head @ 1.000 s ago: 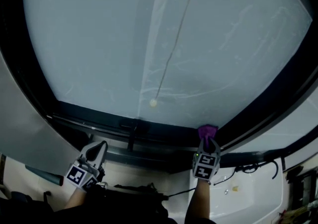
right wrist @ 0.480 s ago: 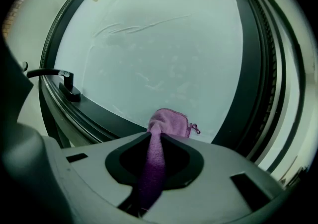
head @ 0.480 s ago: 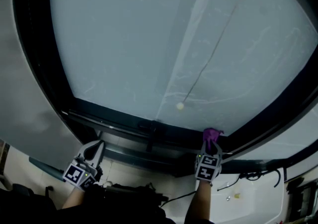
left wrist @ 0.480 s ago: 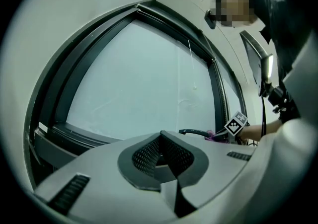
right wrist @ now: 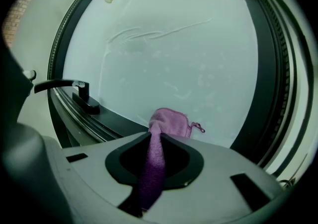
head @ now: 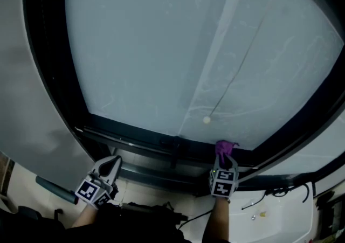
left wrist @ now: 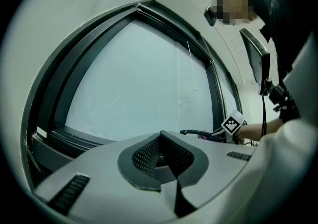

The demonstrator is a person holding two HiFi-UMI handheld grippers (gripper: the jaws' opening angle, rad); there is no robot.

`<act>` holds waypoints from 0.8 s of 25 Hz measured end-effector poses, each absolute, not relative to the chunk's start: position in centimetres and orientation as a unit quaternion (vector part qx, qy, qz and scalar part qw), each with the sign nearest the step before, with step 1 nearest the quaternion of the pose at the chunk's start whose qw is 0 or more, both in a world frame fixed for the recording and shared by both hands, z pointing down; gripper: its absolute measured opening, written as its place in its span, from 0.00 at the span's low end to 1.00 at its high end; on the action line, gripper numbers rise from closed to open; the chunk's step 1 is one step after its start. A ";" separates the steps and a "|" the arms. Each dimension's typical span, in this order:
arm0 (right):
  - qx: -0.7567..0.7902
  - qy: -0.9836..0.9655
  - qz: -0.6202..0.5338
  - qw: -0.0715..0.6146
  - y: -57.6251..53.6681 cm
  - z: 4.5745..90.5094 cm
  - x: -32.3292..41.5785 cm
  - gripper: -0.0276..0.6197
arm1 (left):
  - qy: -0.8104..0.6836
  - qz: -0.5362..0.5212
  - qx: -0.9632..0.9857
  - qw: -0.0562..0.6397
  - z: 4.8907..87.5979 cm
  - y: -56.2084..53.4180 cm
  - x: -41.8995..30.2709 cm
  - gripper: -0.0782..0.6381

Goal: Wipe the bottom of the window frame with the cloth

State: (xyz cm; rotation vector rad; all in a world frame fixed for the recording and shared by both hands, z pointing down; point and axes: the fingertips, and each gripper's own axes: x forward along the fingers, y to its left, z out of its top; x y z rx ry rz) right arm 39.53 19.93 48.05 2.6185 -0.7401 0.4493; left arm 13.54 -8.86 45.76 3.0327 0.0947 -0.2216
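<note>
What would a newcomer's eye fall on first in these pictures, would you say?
The purple cloth clamped in the right tool stands out, at the bottom of the window frame near its right corner. Behind it the large pale pane fills the view, with a small bead dangling before it. The left tool is shut and empty, lower left.

We're indoors, up against a big window: a dark window frame [head: 135,140] around pale, cloudy glass [head: 151,48], a blind cord [head: 240,67] hanging down it to a small bead [head: 206,120], and a lever handle [right wrist: 64,85] on the sash. A plain light wall [head: 29,123] stands left, and a white basin [head: 285,220] near right. It's a washroom or utility corner, home or workplace unclear.
</note>
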 end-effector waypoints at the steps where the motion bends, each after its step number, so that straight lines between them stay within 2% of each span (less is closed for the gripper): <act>1: 0.931 -0.266 0.160 0.192 19.6 48.1 39.3 0.14 | 0.031 -0.073 0.996 0.051 45.7 -9.0 13.5 0.11; 20: 0.913 -0.309 0.160 0.211 13.9 48.1 36.7 0.14 | 0.032 -0.055 0.996 0.070 47.1 -11.7 11.8 0.11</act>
